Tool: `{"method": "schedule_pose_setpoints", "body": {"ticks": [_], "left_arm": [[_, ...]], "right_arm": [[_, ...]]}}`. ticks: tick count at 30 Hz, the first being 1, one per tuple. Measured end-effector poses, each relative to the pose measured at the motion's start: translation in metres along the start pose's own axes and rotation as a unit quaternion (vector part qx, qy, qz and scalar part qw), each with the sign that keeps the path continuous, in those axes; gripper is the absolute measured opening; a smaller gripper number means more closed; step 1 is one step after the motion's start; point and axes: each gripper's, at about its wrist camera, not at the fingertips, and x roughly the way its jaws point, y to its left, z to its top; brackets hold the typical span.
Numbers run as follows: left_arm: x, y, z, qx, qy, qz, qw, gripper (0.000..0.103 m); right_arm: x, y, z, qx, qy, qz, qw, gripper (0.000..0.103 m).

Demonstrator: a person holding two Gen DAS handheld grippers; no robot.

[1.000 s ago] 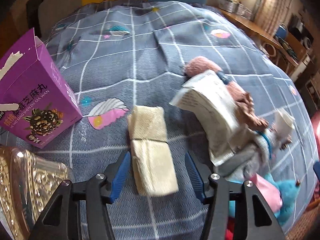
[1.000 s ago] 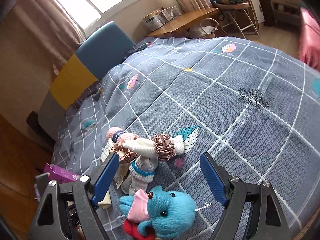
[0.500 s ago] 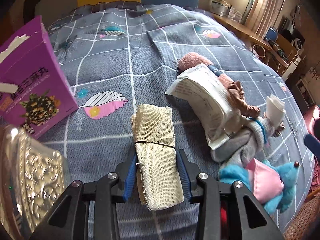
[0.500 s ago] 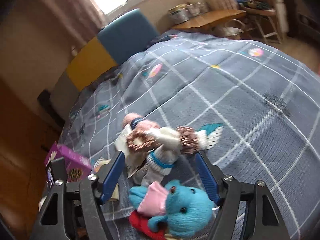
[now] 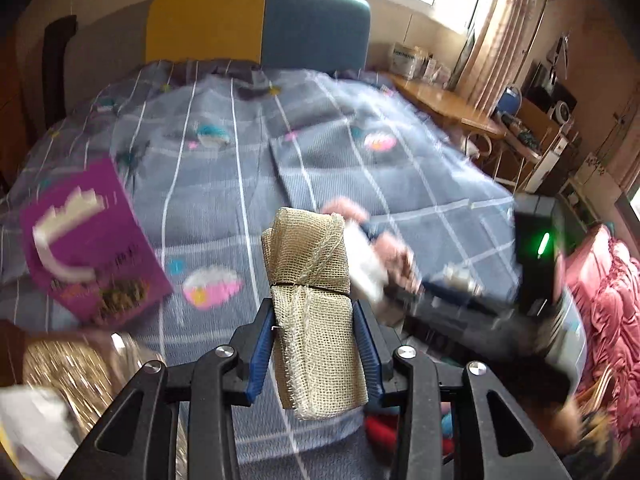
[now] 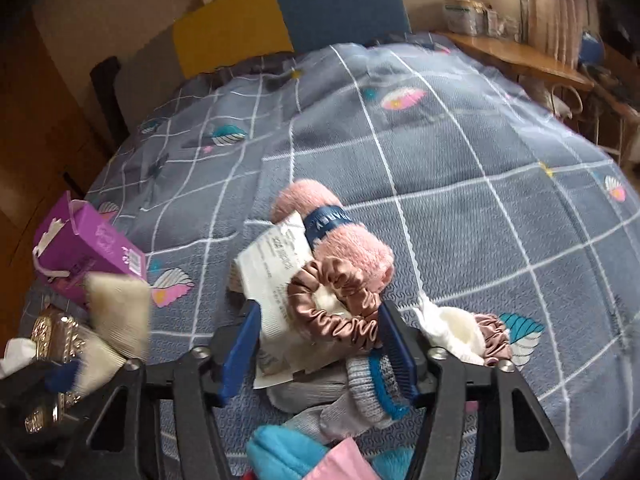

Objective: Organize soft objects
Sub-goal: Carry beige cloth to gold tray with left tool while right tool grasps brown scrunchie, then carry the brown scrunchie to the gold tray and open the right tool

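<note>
Your left wrist view alone showed the folded gauze cloth (image 5: pixel 316 316) pinched between the left gripper's (image 5: pixel 316 344) blue fingers (image 5: pixel 260 356) and lifted clear of the bed (image 5: pixel 224 184), with the purple box (image 5: pixel 88 244) blurred at left. Your right wrist view alone showed the pile sharply: the pink plush roll (image 6: pixel 340 232), paper label (image 6: pixel 276 276) and brown scrunchie (image 6: pixel 336 312) lay on the bed between the right gripper's (image 6: pixel 316 352) fingers, which were closing around them, not yet clearly pressing. Both your grippers pointed steeply down toward the quilt.
</note>
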Motion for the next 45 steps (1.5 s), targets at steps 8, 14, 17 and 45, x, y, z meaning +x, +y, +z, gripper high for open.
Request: {"method": "schedule_pose_setpoints", "body": {"ticks": [8,14,17,45], "left_arm": [[-0.050,0.084,0.094,-0.063,-0.087,0.072,0.9917,0.039],[-0.091,0.188,0.059,-0.131,-0.102,0.133,0.9771,0.039],[-0.109,0.235,0.012,-0.161,-0.095,0.160,0.9694,0.039],[-0.135,0.300,-0.218,-0.255,-0.034,0.205,0.9445,0.052]], "right_arm": [[-0.002,-0.003,0.000,-0.002,-0.001,0.002,1.000,0.009],[-0.006,0.002,-0.001,-0.017,-0.009,0.003,1.000,0.008],[-0.009,0.007,-0.002,-0.028,-0.012,0.005,1.000,0.008],[-0.041,0.108,0.023,-0.080,-0.028,0.015,0.996,0.005]]}}
